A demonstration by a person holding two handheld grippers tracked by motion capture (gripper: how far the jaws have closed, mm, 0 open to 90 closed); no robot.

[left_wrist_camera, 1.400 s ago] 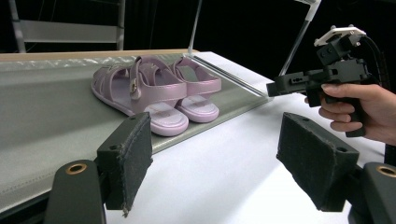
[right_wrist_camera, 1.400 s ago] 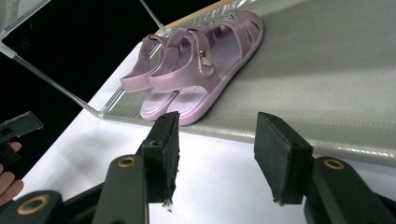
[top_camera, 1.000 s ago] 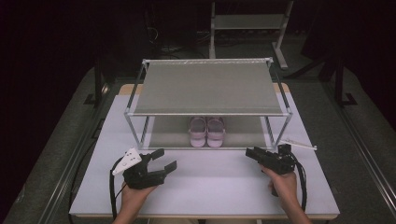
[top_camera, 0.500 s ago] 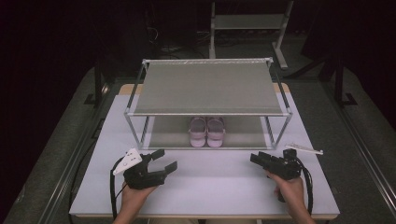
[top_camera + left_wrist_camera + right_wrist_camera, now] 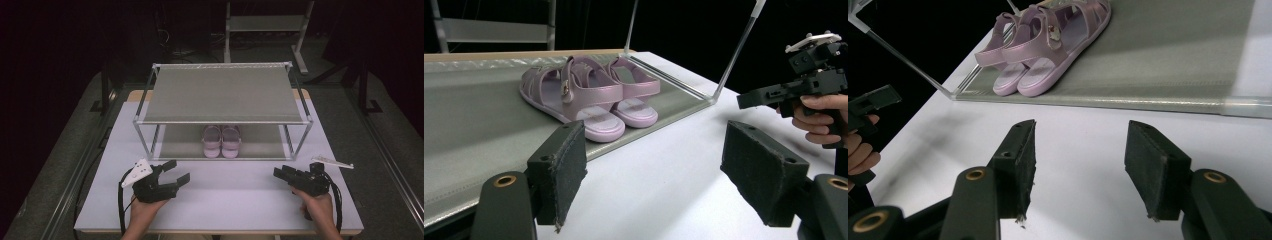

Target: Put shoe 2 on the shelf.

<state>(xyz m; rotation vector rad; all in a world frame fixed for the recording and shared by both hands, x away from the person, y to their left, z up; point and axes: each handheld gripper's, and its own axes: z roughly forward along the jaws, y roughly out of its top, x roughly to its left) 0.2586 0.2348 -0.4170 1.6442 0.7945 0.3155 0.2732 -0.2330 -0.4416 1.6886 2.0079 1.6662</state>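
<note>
Pale pink, moulded plastic by the look of it: the pair of sandals (image 5: 221,141) sits side by side on the lower shelf (image 5: 180,145) of the metal rack (image 5: 222,92) in the high view, at about twelve o'clock from the middle of the white surface (image 5: 225,190); the left gripper (image 5: 175,176) waits at seven o'clock and the right gripper (image 5: 281,173) at five, both well apart from the shoes. In the left gripper view the jaws stand wide with nothing between them, and the sandals (image 5: 589,95) lie at eleven o'clock, heels toward the camera, touching each other, straps buckled. In the right gripper view the jaws are moderately apart and empty, the sandals (image 5: 1048,42) at twelve o'clock near the shelf's front edge. They are probably light and slightly flexible, with a smooth, possibly slippery sheen, and not fragile. The sole's side edges or the firm heel strap seem the best hold; the thin toe straps would likely bend and slip.
</note>
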